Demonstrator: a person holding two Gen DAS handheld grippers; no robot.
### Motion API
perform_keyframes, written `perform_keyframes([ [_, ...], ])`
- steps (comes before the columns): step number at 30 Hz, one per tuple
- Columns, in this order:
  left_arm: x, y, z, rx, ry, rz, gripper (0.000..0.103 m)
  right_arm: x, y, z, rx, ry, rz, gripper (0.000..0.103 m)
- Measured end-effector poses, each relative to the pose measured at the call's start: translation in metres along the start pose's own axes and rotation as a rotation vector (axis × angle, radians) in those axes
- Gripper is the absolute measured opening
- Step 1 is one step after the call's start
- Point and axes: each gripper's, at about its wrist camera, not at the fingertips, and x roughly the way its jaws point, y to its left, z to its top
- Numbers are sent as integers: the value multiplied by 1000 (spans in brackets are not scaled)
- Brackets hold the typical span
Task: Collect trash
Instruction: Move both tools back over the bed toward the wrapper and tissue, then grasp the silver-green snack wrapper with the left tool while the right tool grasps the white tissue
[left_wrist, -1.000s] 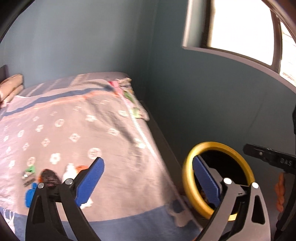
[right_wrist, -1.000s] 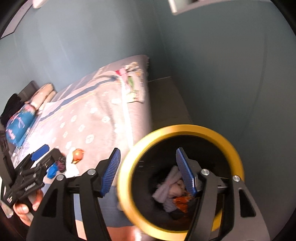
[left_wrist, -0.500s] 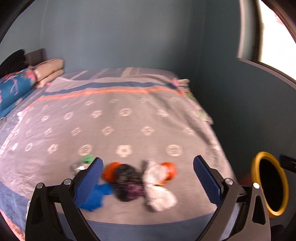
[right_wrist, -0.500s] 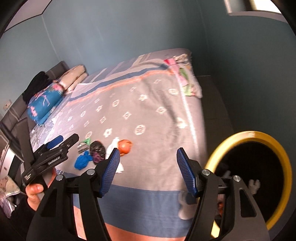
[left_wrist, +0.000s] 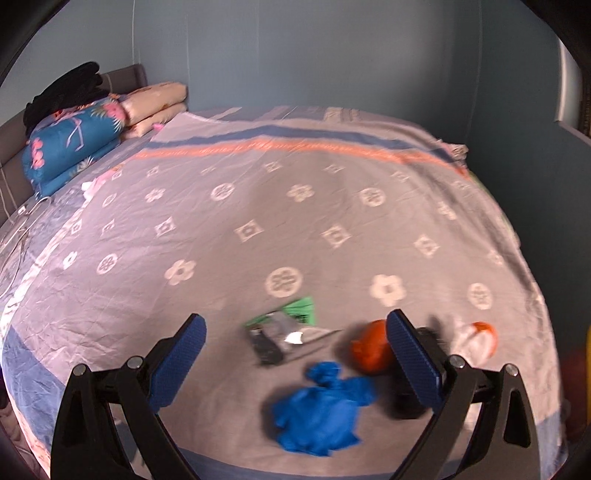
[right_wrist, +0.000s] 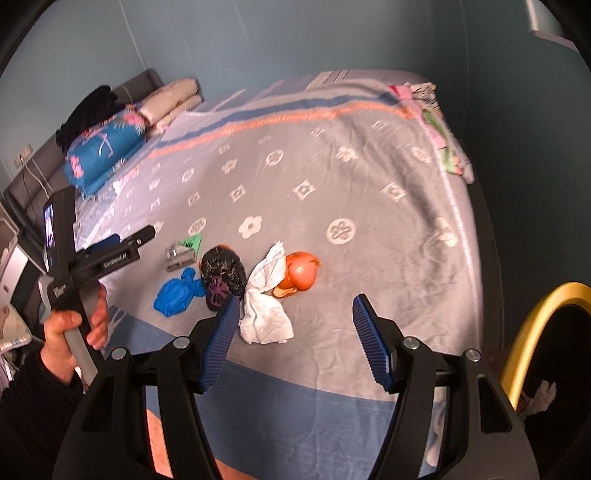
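Note:
Trash lies near the bed's front edge: a crumpled blue glove (left_wrist: 321, 410) (right_wrist: 177, 293), a green and silver wrapper (left_wrist: 284, 326) (right_wrist: 183, 251), a black bag (right_wrist: 221, 275), a white tissue (right_wrist: 267, 310) and orange peel (right_wrist: 299, 275) (left_wrist: 371, 350). My left gripper (left_wrist: 295, 362) is open and empty, low over the blue glove and wrapper; it also shows in the right wrist view (right_wrist: 110, 247). My right gripper (right_wrist: 291, 332) is open and empty, just in front of the white tissue. The yellow-rimmed black bin (right_wrist: 535, 332) stands at the right.
The grey patterned bedspread (left_wrist: 295, 206) covers the bed. Folded blue and beige bedding (left_wrist: 74, 140) is piled by the headboard at far left. Teal walls stand behind and right. Small cloth items (right_wrist: 443, 147) lie at the bed's far right edge.
Both grippers swung left from the bin toward the bed. The left gripper has come down close over the blue glove and wrapper; the right now faces the tissue.

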Motion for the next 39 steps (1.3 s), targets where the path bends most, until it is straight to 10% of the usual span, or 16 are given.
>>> perform_keyframes([
  [23,99,8,-13,118,140,6,94,153,44,-14,-145,222,-75,59],
  [39,102,1,-17,129,132,-42,30,168,41,-15,-106,269,41,17],
])
